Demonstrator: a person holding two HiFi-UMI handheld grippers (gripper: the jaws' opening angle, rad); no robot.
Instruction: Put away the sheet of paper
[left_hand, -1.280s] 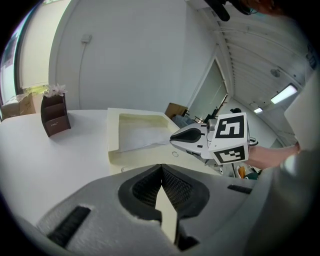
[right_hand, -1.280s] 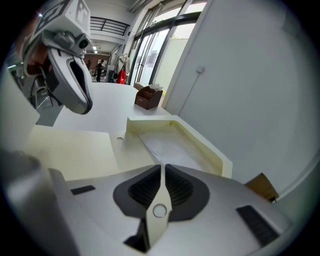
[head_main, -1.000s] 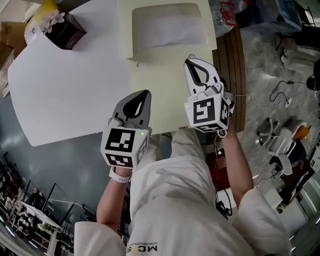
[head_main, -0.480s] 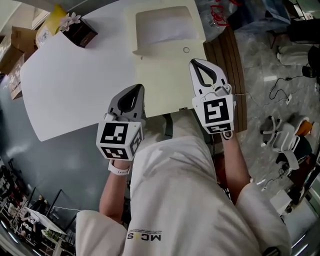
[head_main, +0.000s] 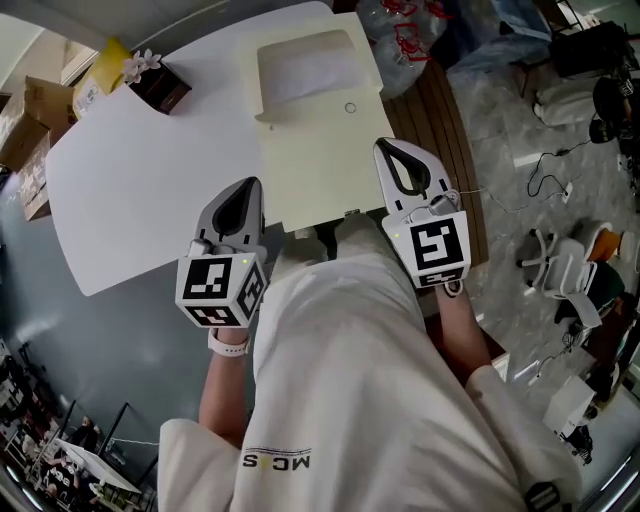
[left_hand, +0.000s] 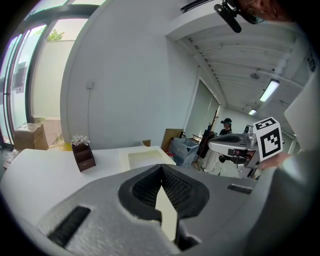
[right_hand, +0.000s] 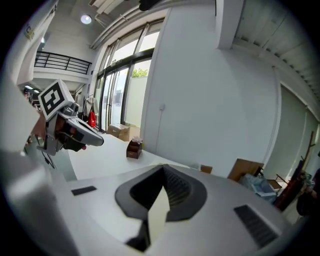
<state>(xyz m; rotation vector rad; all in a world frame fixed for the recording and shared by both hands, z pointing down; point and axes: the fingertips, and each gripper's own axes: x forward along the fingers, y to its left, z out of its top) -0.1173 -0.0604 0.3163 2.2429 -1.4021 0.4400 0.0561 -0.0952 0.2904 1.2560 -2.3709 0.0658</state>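
A cream folder (head_main: 315, 165) lies flat on the right part of the white table (head_main: 150, 190); a paler sheet of paper (head_main: 308, 66) shows in the pocket at its far end. My left gripper (head_main: 247, 188) hovers at the folder's near left edge, jaws together. My right gripper (head_main: 393, 150) is at the folder's near right edge, also shut. Neither visibly holds anything; only a cream sliver shows through each jaw slit. In the left gripper view the folder (left_hand: 145, 159) lies ahead and the right gripper (left_hand: 235, 145) is off to the right.
A brown box with white flowers (head_main: 158, 85) stands at the table's far left. Cardboard boxes (head_main: 28, 150) sit on the floor at the left. A slatted wooden surface (head_main: 440, 140) adjoins the table at the right, with bags (head_main: 410, 30) beyond it.
Both grippers have drawn back toward the person's body, from over the folder to its near edge. The folder stays on the table.
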